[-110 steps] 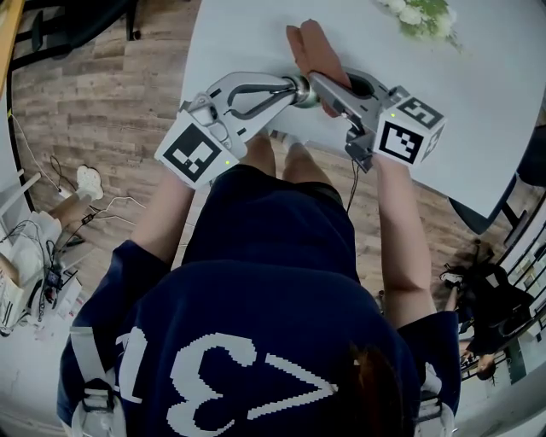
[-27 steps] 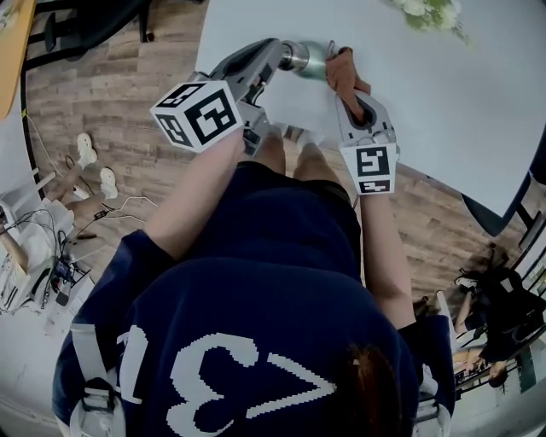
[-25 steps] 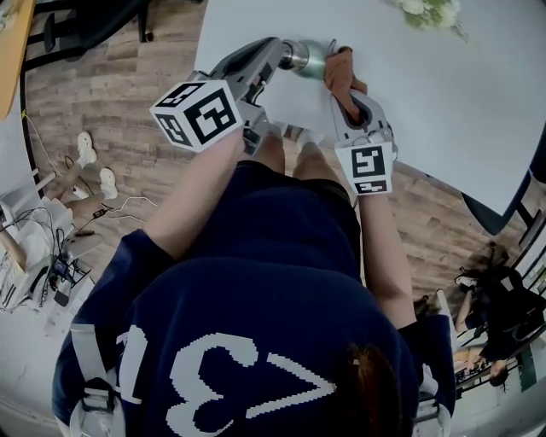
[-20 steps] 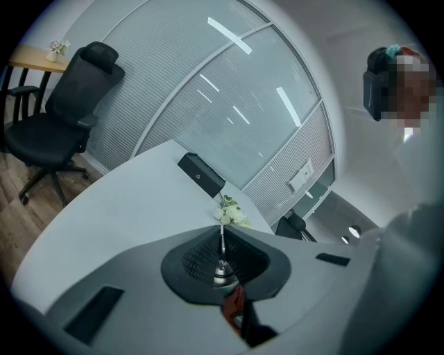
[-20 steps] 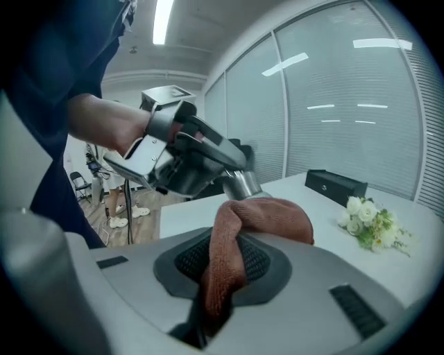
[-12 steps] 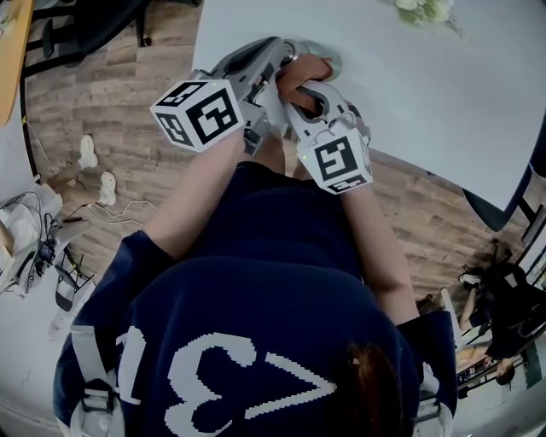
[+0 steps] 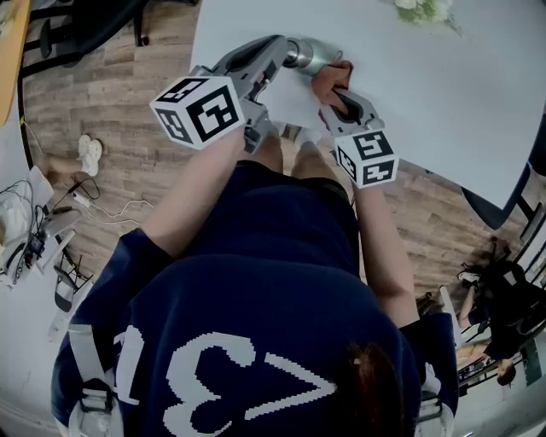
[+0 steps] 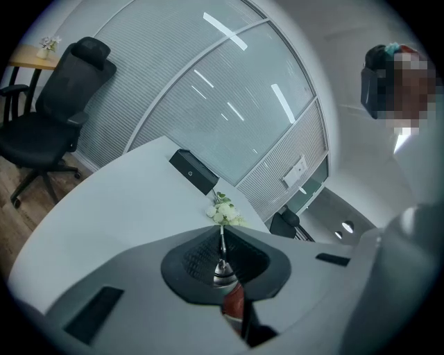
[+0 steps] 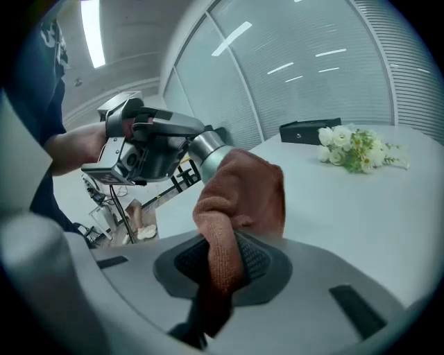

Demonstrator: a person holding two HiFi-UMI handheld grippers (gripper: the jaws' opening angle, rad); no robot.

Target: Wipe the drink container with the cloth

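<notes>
With left tongs (image 7: 284, 53) shut tight, grips the steel drink container (image 7: 311, 55) by a thin metal part, holding it sideways over the near edge of the counter (image 7: 444, 94). Left forearm stretched forward, marker cube facing up. With right tongs (image 9: 222, 267), pinches a bunched rust-brown cloth (image 9: 243, 194), its free end up against the container's side. Right forearm straight ahead, wrist tipped down and angled in toward the left. White flowers (image 7: 422, 10) lying well apart on the counter.
</notes>
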